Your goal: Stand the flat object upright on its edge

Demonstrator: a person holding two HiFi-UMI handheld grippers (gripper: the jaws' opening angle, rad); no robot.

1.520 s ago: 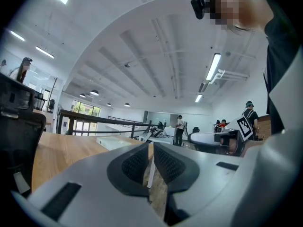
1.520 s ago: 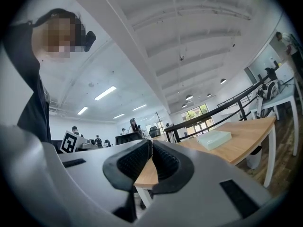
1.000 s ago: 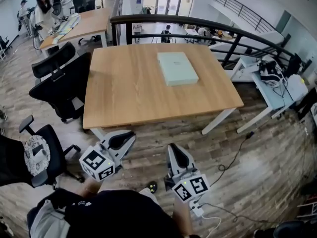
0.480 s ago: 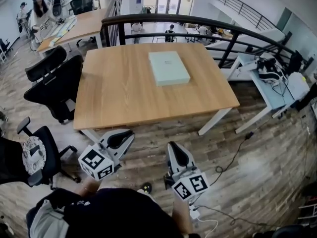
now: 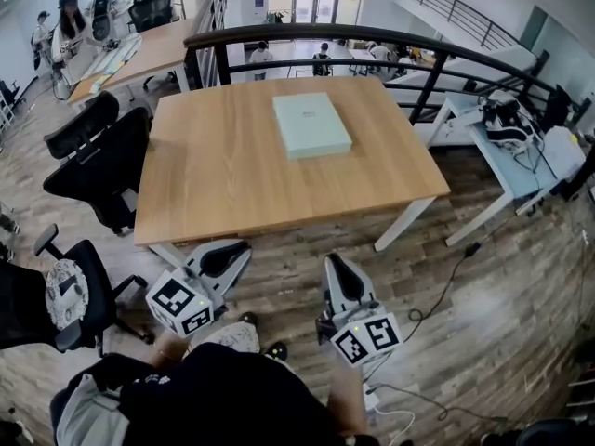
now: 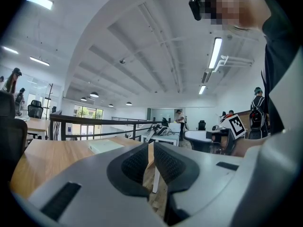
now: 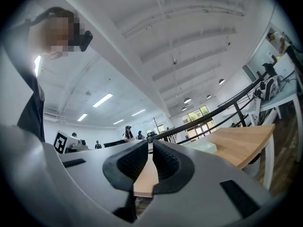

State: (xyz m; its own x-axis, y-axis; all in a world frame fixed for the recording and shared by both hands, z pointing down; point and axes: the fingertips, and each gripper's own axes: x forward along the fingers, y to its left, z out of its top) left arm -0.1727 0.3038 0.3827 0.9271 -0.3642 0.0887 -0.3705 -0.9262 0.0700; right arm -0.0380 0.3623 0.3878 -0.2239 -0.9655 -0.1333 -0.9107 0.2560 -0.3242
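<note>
A flat pale-green box [image 5: 310, 125] lies on its broad face on the far half of a wooden table [image 5: 223, 184]. It shows as a thin slab in the left gripper view [image 6: 105, 146] and in the right gripper view [image 7: 202, 147]. My left gripper [image 5: 234, 254] hangs below the table's near edge, over the floor, shut with nothing in it. My right gripper [image 5: 335, 269] is also short of the table, shut and empty. Both are well away from the box.
Black office chairs [image 5: 93, 161] stand left of the table, another chair [image 5: 56, 291] near my left side. A dark railing [image 5: 372, 49] runs behind the table. A desk with gear [image 5: 521, 147] is at the right. Cables [image 5: 437, 295] lie on the wooden floor.
The view has shifted a little, so the table and box sit slightly further left in the frame. My right gripper has drifted a bit lower and to the right. Both stay shut.
</note>
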